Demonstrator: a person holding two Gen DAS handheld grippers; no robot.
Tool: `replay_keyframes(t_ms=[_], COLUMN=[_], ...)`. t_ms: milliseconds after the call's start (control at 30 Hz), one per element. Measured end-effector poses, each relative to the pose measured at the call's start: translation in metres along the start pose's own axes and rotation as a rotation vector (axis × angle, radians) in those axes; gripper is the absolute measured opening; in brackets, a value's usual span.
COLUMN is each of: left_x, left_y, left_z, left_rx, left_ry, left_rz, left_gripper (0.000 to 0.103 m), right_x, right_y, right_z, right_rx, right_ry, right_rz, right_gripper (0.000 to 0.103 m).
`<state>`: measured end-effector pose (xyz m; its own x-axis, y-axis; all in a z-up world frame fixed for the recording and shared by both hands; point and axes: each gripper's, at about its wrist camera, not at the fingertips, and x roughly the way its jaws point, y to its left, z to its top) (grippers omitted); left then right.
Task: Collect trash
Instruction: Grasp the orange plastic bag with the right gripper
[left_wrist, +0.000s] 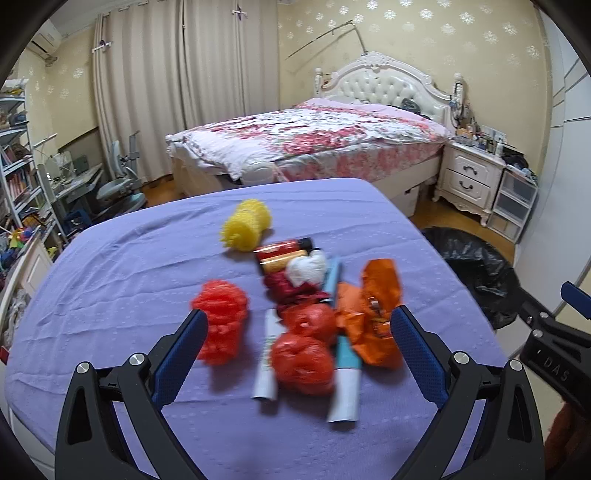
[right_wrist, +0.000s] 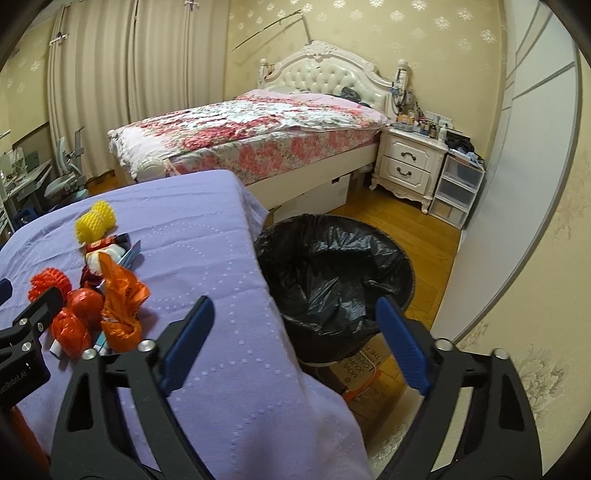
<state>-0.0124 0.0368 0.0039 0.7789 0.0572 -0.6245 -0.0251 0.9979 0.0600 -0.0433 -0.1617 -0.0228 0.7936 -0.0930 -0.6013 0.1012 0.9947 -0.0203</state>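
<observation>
Over the middle of the purple-covered table (left_wrist: 110, 266), I am holding the left gripper (left_wrist: 299, 347) with jaws spread wide around the trash pile (left_wrist: 314, 306), gripping nothing. At the table's right edge, I am hovering the right gripper (right_wrist: 295, 343), also open and empty, beside the black-lined bin (right_wrist: 332, 273). Closing now could snag several crumpled bags at once, spilling some.
</observation>
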Motion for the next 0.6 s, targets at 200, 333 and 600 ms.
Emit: replay_keyframes(t_ms=[200, 333, 600], left_x=[0.002, 0.003, 0.003], left_y=[0.040, 0.070, 0.107], left_z=[-0.010, -0.017, -0.024], left_rx=[-0.035, -0.067, -0.119], left_ry=[0.036, 0.052, 0.061], left_rz=[0.063, 0.100, 0.145], left_gripper=[0.096, 0.096, 0.096], right_x=[-0.011, -0.011, -0.005], right_y=[0.024, 0.049, 0.100], right_z=[0.003, 0.009, 0.008], right_rx=[-0.021, -0.052, -0.119], right_ry=[0.019, 0.041, 0.079], right_rz=[0.083, 0.148, 0.233], right_gripper=[0.077, 0.077, 0.067])
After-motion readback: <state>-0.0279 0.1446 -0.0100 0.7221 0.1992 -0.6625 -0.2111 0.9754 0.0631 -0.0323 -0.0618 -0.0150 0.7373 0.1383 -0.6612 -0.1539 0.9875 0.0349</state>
